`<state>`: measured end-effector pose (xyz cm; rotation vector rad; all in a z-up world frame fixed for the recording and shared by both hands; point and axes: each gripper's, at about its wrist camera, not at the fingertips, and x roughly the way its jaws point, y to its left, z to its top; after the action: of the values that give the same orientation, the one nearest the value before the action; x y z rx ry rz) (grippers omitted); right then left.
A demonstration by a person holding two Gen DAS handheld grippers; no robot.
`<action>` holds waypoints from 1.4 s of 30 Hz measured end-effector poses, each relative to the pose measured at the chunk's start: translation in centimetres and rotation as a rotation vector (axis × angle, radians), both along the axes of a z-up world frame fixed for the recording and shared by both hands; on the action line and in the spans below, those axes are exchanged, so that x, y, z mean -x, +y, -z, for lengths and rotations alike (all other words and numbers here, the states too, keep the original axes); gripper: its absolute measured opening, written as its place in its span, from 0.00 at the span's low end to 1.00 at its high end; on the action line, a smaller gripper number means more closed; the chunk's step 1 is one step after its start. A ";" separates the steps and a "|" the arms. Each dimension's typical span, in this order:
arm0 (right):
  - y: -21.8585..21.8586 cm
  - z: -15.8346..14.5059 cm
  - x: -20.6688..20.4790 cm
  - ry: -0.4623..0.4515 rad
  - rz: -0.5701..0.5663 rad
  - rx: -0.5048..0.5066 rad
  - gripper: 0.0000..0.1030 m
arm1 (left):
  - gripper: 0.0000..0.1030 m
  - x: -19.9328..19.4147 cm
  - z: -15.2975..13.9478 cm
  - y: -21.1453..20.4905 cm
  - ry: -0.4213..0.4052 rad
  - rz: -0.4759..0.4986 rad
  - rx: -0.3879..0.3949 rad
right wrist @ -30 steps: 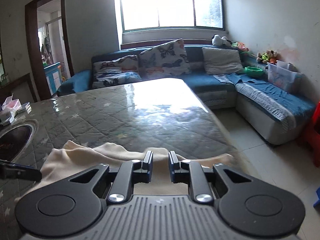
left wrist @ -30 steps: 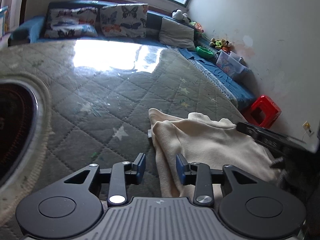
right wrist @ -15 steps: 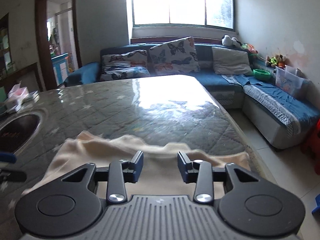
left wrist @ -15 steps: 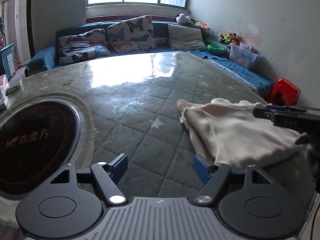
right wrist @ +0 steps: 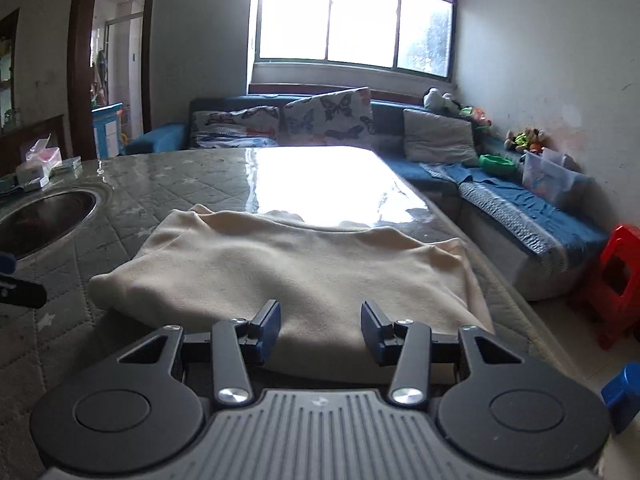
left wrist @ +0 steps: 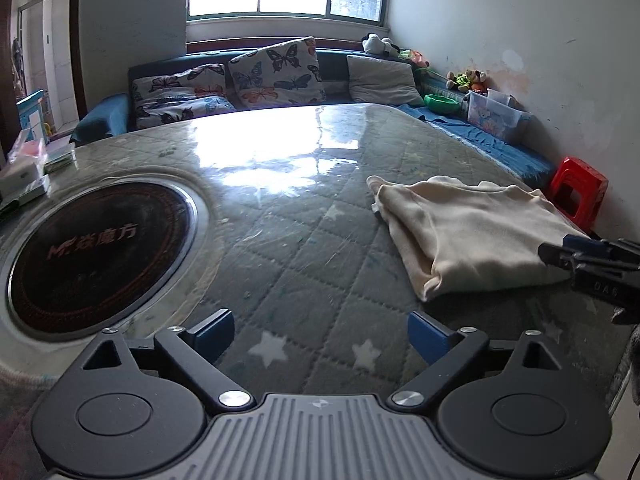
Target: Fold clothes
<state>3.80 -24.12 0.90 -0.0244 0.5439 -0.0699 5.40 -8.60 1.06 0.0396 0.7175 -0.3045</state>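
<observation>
A home living room is shown. A blue corner sofa [right wrist: 500, 196] with butterfly-print cushions [left wrist: 276, 72] is seen at twelve o'clock under a wide window [right wrist: 352, 16], with soft toys [left wrist: 466, 78] and a clear storage box [left wrist: 494, 114] laid along it toward two o'clock. A quilt-covered counter [left wrist: 304, 240] with a round inset cooktop [left wrist: 100, 248] at nine o'clock and a red plastic stool [right wrist: 616, 280] at three o'clock are also seen.

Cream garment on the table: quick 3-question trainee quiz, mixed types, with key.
1. True or false: the left claw is gripping the cream garment.
2. The right claw is: A) shut on cloth B) open over the garment's near edge C) out of view.
3. Fill in: the round dark cooktop is set into the ___.

Key: 1 false; 2 B; 3 table.
</observation>
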 end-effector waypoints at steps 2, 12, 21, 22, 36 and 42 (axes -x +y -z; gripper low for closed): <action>-0.1 -0.4 0.2 -0.011 0.003 -0.020 0.44 | 0.98 0.4 0.0 0.5 0.004 -0.010 0.003; 1.3 -0.6 0.9 0.000 -0.033 -0.013 0.75 | 1.00 1.8 0.5 2.2 0.028 -0.062 -0.003; 3.2 -0.7 2.0 -0.002 -0.048 -0.026 0.99 | 1.00 3.0 0.4 1.8 0.008 -0.053 -0.011; 3.3 -0.7 2.0 -0.002 -0.044 -0.027 1.00 | 1.00 3.2 0.3 1.7 0.004 -0.048 -0.009; 3.6 -0.4 3.7 0.044 0.075 -0.075 1.00 | 1.00 3.6 -0.2 -1.2 -0.005 0.019 0.016; 3.5 -0.3 3.9 0.060 0.105 -0.068 1.00 | 1.00 3.4 -0.4 -3.6 -0.006 0.063 -0.020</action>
<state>-0.10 -20.64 1.21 0.0682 0.6067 -0.1534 2.02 -12.15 1.43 0.0823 0.7141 -0.3572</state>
